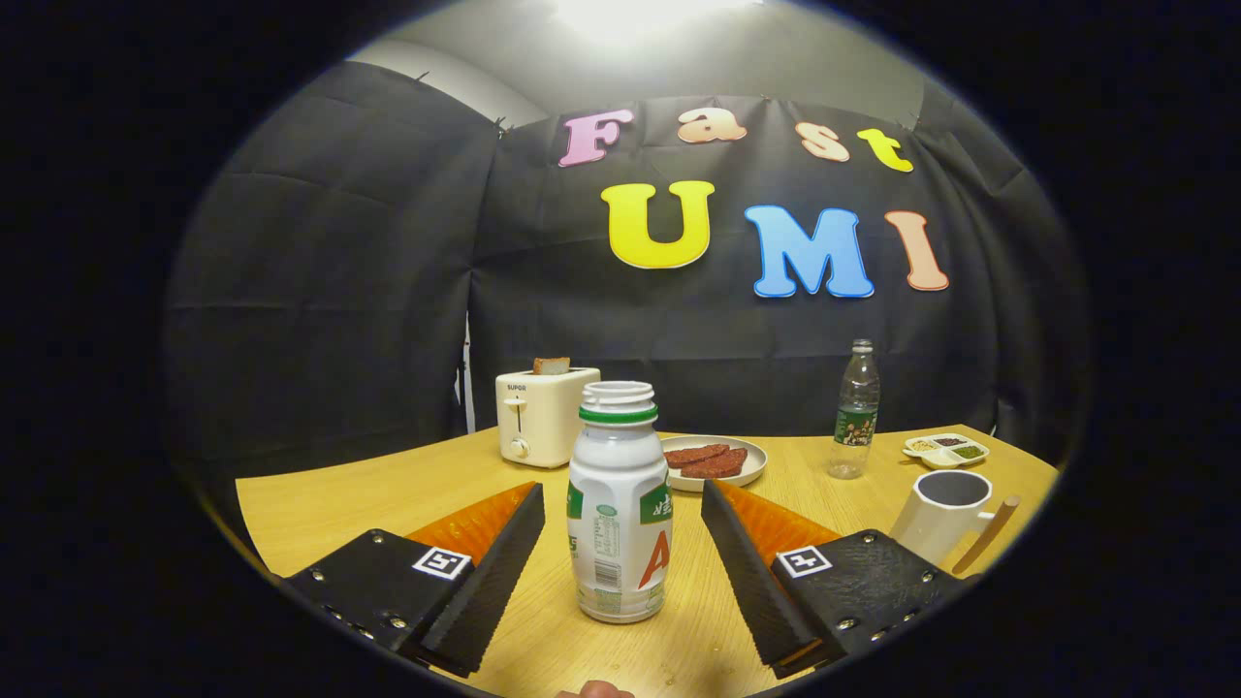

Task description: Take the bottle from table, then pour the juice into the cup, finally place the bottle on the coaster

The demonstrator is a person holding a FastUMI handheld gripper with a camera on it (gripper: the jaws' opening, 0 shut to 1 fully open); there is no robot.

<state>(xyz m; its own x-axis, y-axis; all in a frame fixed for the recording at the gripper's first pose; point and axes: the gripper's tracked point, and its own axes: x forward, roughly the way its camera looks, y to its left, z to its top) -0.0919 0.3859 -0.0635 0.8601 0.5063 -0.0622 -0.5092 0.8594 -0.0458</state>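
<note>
Gripper view: gripper (620, 514) spread wide, fingers flanking the bottle (620, 504) without touching. Bottle upright on the table (339, 504), cap off, between the fingertips. Cup (945, 514) beside the right-hand finger; toaster (543, 415) and plate (713, 460) beyond.
</note>
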